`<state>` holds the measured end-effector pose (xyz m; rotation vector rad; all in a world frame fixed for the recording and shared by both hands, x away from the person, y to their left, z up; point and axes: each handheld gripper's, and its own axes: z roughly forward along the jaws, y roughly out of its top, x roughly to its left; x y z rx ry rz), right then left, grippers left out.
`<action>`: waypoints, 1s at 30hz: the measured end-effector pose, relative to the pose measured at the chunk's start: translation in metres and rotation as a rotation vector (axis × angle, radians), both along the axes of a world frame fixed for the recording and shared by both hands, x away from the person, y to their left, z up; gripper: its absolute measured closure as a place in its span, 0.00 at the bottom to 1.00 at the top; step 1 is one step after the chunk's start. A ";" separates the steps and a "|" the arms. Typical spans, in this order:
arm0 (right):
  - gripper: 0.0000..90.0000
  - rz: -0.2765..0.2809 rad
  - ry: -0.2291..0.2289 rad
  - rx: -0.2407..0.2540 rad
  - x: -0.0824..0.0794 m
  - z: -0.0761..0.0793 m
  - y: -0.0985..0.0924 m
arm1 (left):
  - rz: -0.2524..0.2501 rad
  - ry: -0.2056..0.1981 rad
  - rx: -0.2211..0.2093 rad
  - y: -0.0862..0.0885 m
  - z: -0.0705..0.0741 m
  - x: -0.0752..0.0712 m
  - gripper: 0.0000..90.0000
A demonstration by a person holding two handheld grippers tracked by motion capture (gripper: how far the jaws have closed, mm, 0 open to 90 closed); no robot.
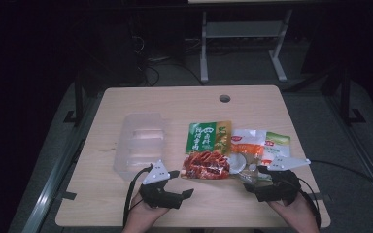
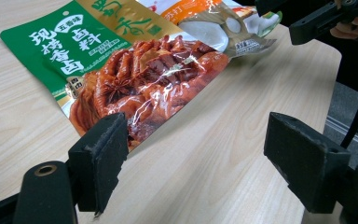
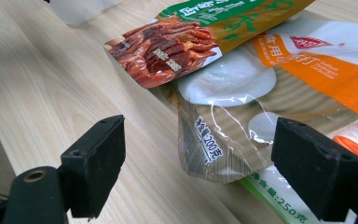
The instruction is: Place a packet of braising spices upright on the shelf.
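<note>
A green and gold packet (image 1: 208, 150) printed with red braised food lies flat mid-table, overlapping a white and orange packet (image 1: 248, 145); a green and white packet (image 1: 278, 142) lies under that one. My left gripper (image 1: 183, 183) stands open near the front edge, just left of the red packet's corner. In the left gripper view its jaws (image 2: 203, 158) frame bare wood, with the red packet (image 2: 135, 74) just ahead. My right gripper (image 1: 254, 178) is open too, at the near edge of the white and orange packet (image 3: 261, 93), whose corner lies between its jaws (image 3: 205, 163) without touching them.
A clear plastic container (image 1: 141, 143) stands left of the packets. The wooden table (image 1: 175, 102) has a cable hole (image 1: 224, 98) at the back. Cables trail from both grippers off the front edge. Dark floor and a desk frame (image 1: 243, 43) lie beyond.
</note>
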<state>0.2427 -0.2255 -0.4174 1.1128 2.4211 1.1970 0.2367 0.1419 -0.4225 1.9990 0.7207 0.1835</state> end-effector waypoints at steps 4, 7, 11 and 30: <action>0.19 -0.001 0.005 -0.001 0.000 0.000 -0.001 | 0.001 0.002 0.004 -0.001 -0.001 0.000 0.24; 0.19 -0.002 0.003 0.002 0.000 0.000 -0.001 | -0.001 -0.001 0.008 -0.001 -0.001 0.000 0.24; 0.19 -0.005 0.009 0.008 0.000 0.001 0.001 | -0.002 -0.004 0.011 -0.001 -0.001 -0.001 0.24; 0.20 0.005 0.011 -0.001 0.002 0.002 0.011 | -0.001 -0.015 0.018 0.001 0.000 -0.002 0.26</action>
